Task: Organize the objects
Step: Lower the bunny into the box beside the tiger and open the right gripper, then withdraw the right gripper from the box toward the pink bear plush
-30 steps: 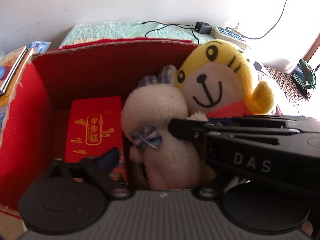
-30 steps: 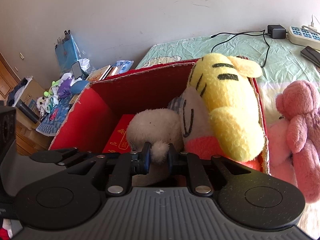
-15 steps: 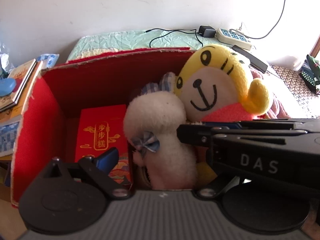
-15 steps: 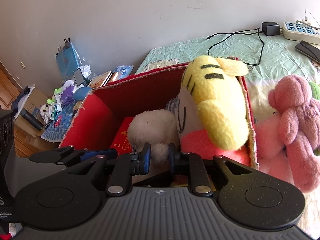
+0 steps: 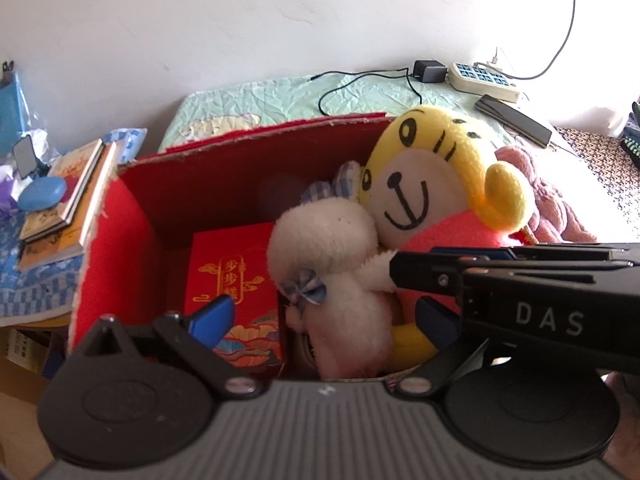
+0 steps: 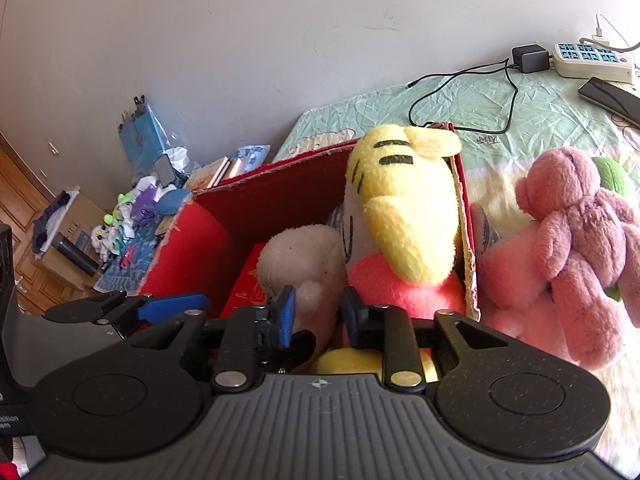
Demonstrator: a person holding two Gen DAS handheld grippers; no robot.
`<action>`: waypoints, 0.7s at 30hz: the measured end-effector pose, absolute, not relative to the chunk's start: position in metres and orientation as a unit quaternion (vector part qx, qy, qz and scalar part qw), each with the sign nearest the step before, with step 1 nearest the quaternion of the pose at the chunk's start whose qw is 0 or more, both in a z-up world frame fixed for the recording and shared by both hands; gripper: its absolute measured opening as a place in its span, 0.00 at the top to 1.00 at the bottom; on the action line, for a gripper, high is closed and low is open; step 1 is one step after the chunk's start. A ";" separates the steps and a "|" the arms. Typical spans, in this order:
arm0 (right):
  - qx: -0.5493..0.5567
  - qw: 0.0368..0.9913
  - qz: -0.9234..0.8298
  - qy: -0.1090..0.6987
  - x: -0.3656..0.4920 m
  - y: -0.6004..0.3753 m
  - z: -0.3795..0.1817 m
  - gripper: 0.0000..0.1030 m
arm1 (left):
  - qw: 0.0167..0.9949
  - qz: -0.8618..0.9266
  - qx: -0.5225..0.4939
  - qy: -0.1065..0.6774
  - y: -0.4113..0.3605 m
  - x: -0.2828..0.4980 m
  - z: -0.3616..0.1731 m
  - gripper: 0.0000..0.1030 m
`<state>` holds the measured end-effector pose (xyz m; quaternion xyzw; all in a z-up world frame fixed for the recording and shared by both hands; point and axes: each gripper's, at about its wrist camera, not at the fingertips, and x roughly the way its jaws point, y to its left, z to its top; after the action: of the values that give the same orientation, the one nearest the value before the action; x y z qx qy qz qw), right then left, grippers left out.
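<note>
Right now the right gripper (image 6: 316, 312) sits low over the near edge of the red box (image 6: 188, 240), its blue pads parted with a small tuft of the white plush (image 6: 304, 256) between them, and the pads look clear of the fur on both sides, so call it open, not clamped. Beside it the left gripper (image 5: 320, 312) is spread wide, one pad over the red gift box (image 5: 232, 276), the other down by the plush's flank, gripping nothing. The danger from here, as I read it: the white plush is only leaning against the yellow tiger plush (image 5: 436, 184), and the tiger's head rides above the box rim, so any snag of fur on a finger as the tools lift away could drag one toy up or tip the tiger over the right wall. Both tools point forward and slightly down into the box, the right one crossing in front of the left camera from the right side. Just beyond the right wall, the pink plush (image 6: 576, 240) lies on the bed (image 6: 460, 120), not yet packed, with space in the box looking tight. Farther back, a power strip (image 6: 592, 60) and cable rest near the wall.
</note>
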<state>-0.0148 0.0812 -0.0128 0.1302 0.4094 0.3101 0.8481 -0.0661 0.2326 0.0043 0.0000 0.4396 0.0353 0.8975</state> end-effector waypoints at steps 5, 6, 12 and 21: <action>0.132 0.848 0.320 0.403 -0.020 0.076 -0.008 0.62 | 0.902 0.055 0.012 0.428 0.227 -0.074 0.014 0.06; 0.135 0.847 0.322 0.402 -0.020 0.075 -0.007 0.59 | 0.902 0.060 0.015 0.427 0.226 -0.075 0.016 0.06; 0.135 0.843 0.339 0.396 -0.024 0.065 -0.002 0.55 | 0.901 0.091 0.016 0.424 0.220 -0.083 0.022 0.06; 0.136 0.835 0.371 0.383 -0.031 0.046 0.005 0.53 | 0.895 0.143 0.010 0.423 0.208 -0.098 0.031 0.06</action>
<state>-0.0312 0.0462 0.0050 0.1359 0.3830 0.3705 0.8352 -0.0983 0.2079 0.0306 0.0104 0.4227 0.1433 0.8948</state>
